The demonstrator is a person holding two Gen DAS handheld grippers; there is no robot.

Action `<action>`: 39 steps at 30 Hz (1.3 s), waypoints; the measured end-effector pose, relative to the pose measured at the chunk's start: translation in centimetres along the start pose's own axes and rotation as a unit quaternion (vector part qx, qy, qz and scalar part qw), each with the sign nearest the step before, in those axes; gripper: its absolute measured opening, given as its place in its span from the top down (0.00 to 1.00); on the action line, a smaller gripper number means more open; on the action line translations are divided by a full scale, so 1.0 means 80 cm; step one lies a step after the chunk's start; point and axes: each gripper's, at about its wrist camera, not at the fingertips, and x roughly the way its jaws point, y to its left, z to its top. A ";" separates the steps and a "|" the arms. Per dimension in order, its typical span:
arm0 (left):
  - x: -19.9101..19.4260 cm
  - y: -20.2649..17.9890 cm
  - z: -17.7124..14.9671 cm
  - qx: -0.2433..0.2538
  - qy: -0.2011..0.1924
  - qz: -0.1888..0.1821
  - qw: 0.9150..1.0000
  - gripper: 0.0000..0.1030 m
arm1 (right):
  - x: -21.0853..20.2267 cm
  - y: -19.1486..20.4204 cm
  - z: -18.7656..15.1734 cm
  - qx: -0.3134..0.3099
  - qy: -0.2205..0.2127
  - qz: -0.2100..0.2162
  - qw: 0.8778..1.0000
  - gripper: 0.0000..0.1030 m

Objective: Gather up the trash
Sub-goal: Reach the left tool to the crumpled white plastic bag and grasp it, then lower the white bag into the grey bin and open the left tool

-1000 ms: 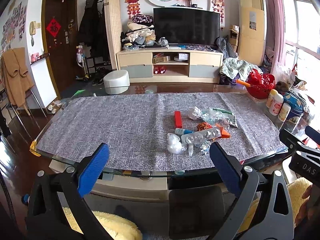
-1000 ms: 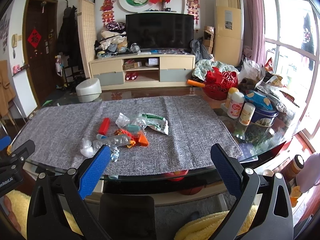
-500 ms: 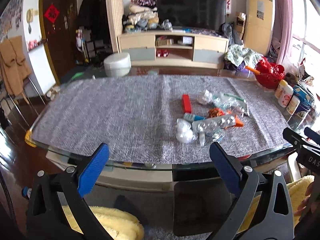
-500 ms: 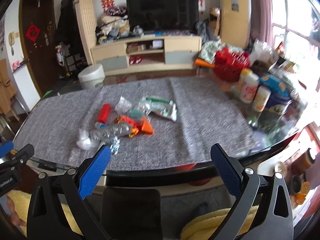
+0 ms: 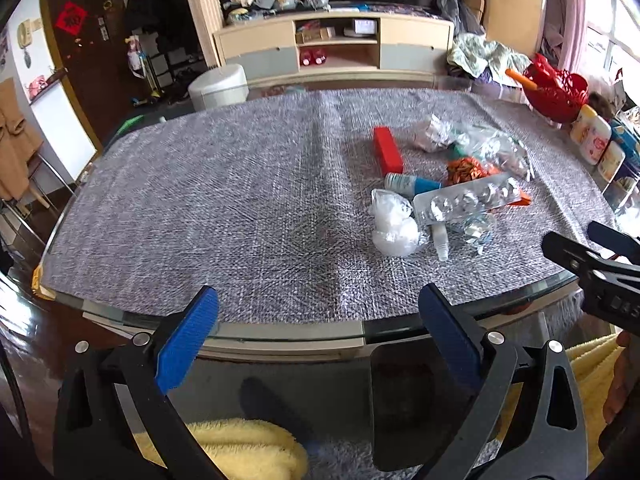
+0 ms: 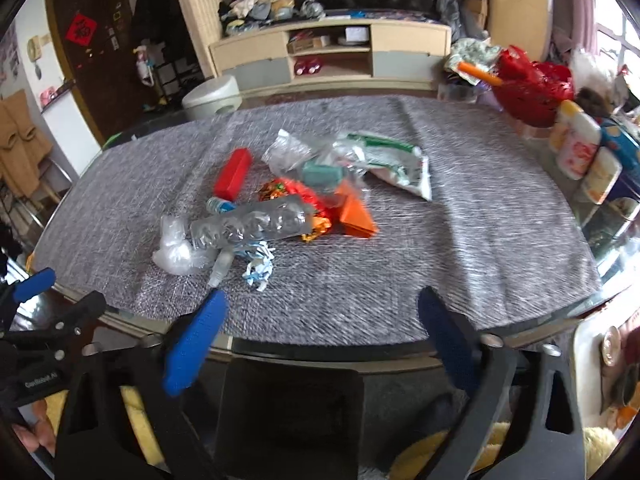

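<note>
A heap of trash lies on the grey cloth [image 5: 248, 200] right of the table's middle: a red box [image 5: 387, 155], a silver blister pack [image 5: 464, 202], a crumpled white bag [image 5: 394, 224], a small dropper bottle [image 5: 440, 238], an orange paper [image 6: 356, 216] and a green-white wrapper [image 6: 396, 160]. My left gripper [image 5: 316, 300] hangs open over the table's near edge, left of the heap. My right gripper [image 6: 322, 300] is at the near edge too, just short of the heap. Its jaws are closing with nothing between them.
The glass table's front rim [image 5: 280, 332] runs under both grippers. A red basket [image 6: 528, 88] and several bottles and tins [image 6: 576, 144] crowd the right end. A white stool [image 5: 218, 86] and a TV cabinet [image 5: 336, 44] stand beyond. Yellow fleece [image 5: 224, 448] lies below.
Both grippers have dropped and tipped downward toward the table, so the trash heap now looks closer. The right gripper's blue pads stand slightly nearer each other than before.
</note>
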 end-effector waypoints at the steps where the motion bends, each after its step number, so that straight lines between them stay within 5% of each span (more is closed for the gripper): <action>1: 0.006 0.001 0.000 0.002 0.004 0.000 1.000 0.09 | 0.009 0.001 0.002 0.002 0.007 0.005 1.000 0.24; 8: 0.035 0.015 0.003 0.000 0.025 -0.008 1.000 0.23 | 0.054 0.016 0.012 -0.002 0.048 0.057 0.997 0.59; 13: 0.048 0.009 0.010 0.004 0.032 -0.048 0.998 0.24 | 0.074 0.028 0.014 -0.007 0.061 0.071 0.996 0.63; 18: 0.067 -0.006 0.023 0.009 0.040 -0.072 0.997 0.31 | 0.082 0.024 0.026 -0.007 0.057 0.081 0.995 0.85; 25: 0.087 -0.026 0.045 0.006 0.045 -0.111 0.993 0.40 | 0.080 0.018 0.043 -0.014 0.042 0.078 0.996 0.87; 28: 0.098 -0.034 0.052 0.007 0.051 -0.125 0.991 0.54 | 0.071 0.012 0.047 -0.014 0.033 0.074 0.997 0.87; 30: 0.103 -0.037 0.053 0.007 0.058 -0.133 0.989 0.76 | 0.064 0.007 0.050 -0.014 0.024 0.070 0.997 0.87; 31: 0.104 -0.039 0.054 0.007 0.060 -0.136 0.989 0.79 | 0.061 0.006 0.051 -0.013 0.022 0.068 0.997 0.87; 39: 0.069 -0.046 0.062 0.016 0.029 -0.129 0.991 0.85 | 0.024 -0.012 0.055 -0.006 -0.007 0.061 0.998 0.87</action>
